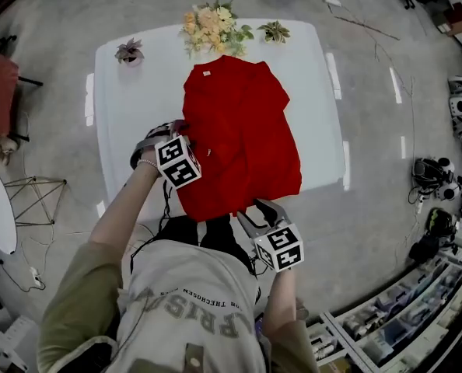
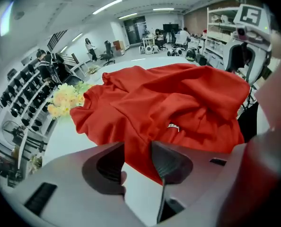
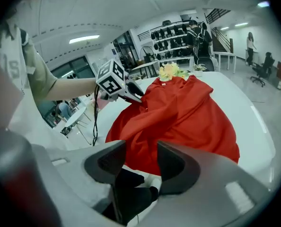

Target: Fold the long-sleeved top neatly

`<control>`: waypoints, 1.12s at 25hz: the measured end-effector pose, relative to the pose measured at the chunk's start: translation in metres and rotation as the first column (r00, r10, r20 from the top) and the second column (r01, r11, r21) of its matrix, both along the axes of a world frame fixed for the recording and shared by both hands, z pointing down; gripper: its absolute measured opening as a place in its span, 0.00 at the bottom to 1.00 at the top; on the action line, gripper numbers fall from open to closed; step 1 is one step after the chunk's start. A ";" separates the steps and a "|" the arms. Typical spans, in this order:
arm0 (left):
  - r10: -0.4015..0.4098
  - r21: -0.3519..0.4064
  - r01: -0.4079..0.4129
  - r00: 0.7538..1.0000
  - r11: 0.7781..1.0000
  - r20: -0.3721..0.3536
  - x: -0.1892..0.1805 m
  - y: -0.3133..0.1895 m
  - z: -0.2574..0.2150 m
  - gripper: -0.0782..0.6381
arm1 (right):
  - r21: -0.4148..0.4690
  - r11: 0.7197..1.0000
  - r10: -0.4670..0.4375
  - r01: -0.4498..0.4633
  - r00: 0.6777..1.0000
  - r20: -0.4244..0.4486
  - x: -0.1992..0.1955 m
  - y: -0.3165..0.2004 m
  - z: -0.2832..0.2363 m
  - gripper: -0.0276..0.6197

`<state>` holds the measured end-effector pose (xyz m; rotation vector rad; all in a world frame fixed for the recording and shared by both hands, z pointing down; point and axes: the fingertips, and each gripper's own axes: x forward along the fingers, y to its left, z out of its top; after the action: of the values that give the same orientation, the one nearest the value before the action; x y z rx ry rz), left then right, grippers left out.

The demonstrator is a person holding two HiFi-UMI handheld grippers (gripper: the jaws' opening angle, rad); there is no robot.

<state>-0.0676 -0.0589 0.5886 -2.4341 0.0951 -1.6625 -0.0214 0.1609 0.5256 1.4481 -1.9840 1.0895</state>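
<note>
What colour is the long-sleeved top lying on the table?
The top is plain red, shown best in the head view.

I can pass over bare table (image 1: 114,107) on both sides of the red top (image 1: 239,130), but at the far edge the flower bunch (image 1: 211,28), one potted plant (image 1: 129,51) and a green sprig (image 1: 274,30) stand in my way.

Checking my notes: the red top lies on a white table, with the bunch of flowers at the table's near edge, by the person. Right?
No: the bunch of flowers sits at the far edge of the white table, beyond the red top, as the head view shows.
</note>
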 end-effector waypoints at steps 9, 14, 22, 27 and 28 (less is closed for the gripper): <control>-0.209 -0.138 0.178 0.942 0.974 -0.262 -0.037 -0.023 -0.031 0.17 | -0.076 0.993 0.084 -0.094 0.988 -0.130 0.009 -0.008 0.006 0.07; -0.285 -0.156 0.249 0.917 0.956 -0.281 -0.078 -0.045 -0.027 0.17 | -0.044 0.988 0.141 -0.151 0.974 -0.176 0.045 -0.028 -0.018 0.07; -0.342 -0.199 0.304 0.920 0.932 -0.194 -0.097 -0.035 0.011 0.18 | -0.235 0.963 0.080 -0.134 0.971 -0.227 0.104 -0.050 0.021 0.07; -0.389 -0.160 0.363 0.904 0.918 -0.179 -0.118 -0.027 -0.004 0.41 | -0.217 0.976 -0.010 -0.032 0.982 -0.188 0.110 -0.059 0.028 0.38; -0.391 -0.140 0.370 0.902 0.919 -0.182 -0.121 -0.024 -0.013 0.43 | -0.201 0.980 -0.018 -0.011 0.990 -0.141 0.109 -0.057 0.022 0.47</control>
<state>-0.1888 -0.0824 0.5757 -2.8023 0.5653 -1.5758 0.0877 0.1037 0.5481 1.3741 -1.7245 1.1177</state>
